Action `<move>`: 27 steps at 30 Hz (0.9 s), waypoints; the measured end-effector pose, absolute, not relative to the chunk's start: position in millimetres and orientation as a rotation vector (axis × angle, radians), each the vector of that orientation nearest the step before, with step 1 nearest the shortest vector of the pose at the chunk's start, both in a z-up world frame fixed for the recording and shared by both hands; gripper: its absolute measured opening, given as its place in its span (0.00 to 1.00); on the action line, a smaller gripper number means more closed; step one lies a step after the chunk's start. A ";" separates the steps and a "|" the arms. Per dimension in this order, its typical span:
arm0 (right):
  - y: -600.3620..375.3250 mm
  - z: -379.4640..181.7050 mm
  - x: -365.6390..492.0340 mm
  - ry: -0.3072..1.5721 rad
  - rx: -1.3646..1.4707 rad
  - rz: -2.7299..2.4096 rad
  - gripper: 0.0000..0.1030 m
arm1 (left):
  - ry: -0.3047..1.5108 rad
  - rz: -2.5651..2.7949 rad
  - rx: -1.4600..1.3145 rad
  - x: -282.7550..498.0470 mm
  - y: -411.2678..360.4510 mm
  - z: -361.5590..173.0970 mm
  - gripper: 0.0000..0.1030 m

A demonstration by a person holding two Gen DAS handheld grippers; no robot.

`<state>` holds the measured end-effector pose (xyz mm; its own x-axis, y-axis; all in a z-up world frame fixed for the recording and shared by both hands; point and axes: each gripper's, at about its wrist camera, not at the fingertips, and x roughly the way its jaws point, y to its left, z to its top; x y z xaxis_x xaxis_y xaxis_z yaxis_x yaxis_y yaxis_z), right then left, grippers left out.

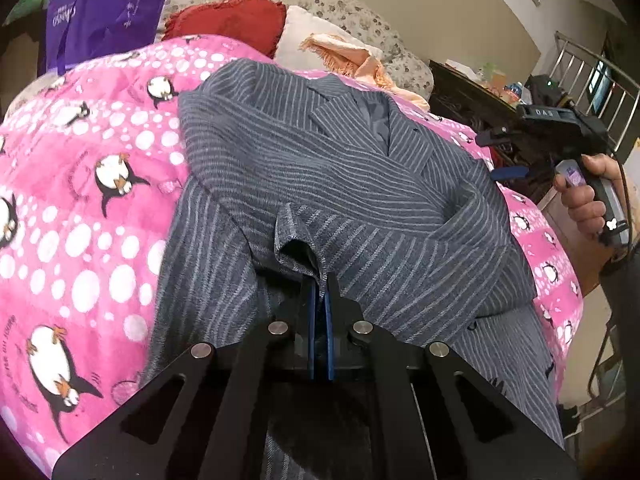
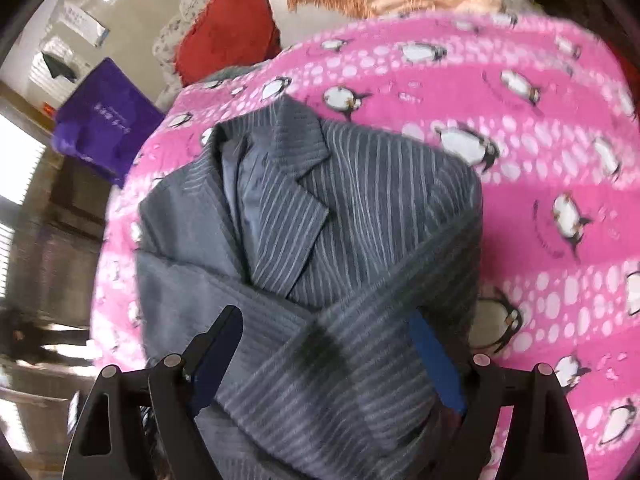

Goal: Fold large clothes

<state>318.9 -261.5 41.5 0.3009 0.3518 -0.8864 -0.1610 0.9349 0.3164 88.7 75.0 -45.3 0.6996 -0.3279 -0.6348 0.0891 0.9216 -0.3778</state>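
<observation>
a grey striped jacket (image 2: 320,240) lies front up on a pink blanket (image 2: 520,128) over a bed, both sleeves crossed over its chest. the left gripper (image 1: 320,280) is clenched on the cuff (image 1: 298,240) of one sleeve. the right gripper (image 2: 328,352) hangs released above the crossed sleeves, gripping nothing. the sleeve-folding step seems nearly done. next, the cuff likely needs laying flat and letting go, then the hem folding up.

I see bare pink blanket (image 2: 520,208) right of the jacket (image 2: 320,240); cushions (image 2: 228,36) block the far side.
</observation>
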 end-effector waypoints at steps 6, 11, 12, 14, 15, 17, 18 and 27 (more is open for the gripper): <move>-257.8 48.9 323.9 1.242 0.260 0.342 0.81 | 0.776 -0.252 -0.361 91.7 76.0 -49.9 0.03; -270.5 47.7 324.4 1.308 0.341 0.339 0.81 | 0.785 -0.271 -0.393 92.2 79.4 -53.2 0.04; -272.4 46.6 323.7 1.328 0.342 0.350 0.81 | 0.781 -0.275 -0.398 91.6 80.5 -53.7 0.04; -278.0 45.0 319.9 1.363 0.335 0.358 0.81 | 0.770 -0.273 -0.385 87.8 79.8 -52.6 0.03; -281.0 45.8 316.2 1.377 0.330 0.357 0.81 | 0.763 -0.274 -0.366 84.6 77.4 -51.2 0.02; -283.7 47.3 313.0 1.399 0.326 0.379 0.81 | 0.748 -0.281 -0.333 76.0 73.1 -47.1 0.02; -283.5 47.6 312.4 1.415 0.315 0.390 0.81 | 0.737 -0.288 -0.321 69.8 71.0 -44.4 0.02; -257.6 6.2 335.0 1.629 0.196 0.283 0.81 | 0.741 -0.393 -0.329 35.1 71.1 -45.1 0.02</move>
<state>335.0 -257.6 6.2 -0.0786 0.2953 -0.9522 -0.0427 0.9533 0.2992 35.1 71.1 -45.1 0.6717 -0.4553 -0.5844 0.2280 0.8776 -0.4218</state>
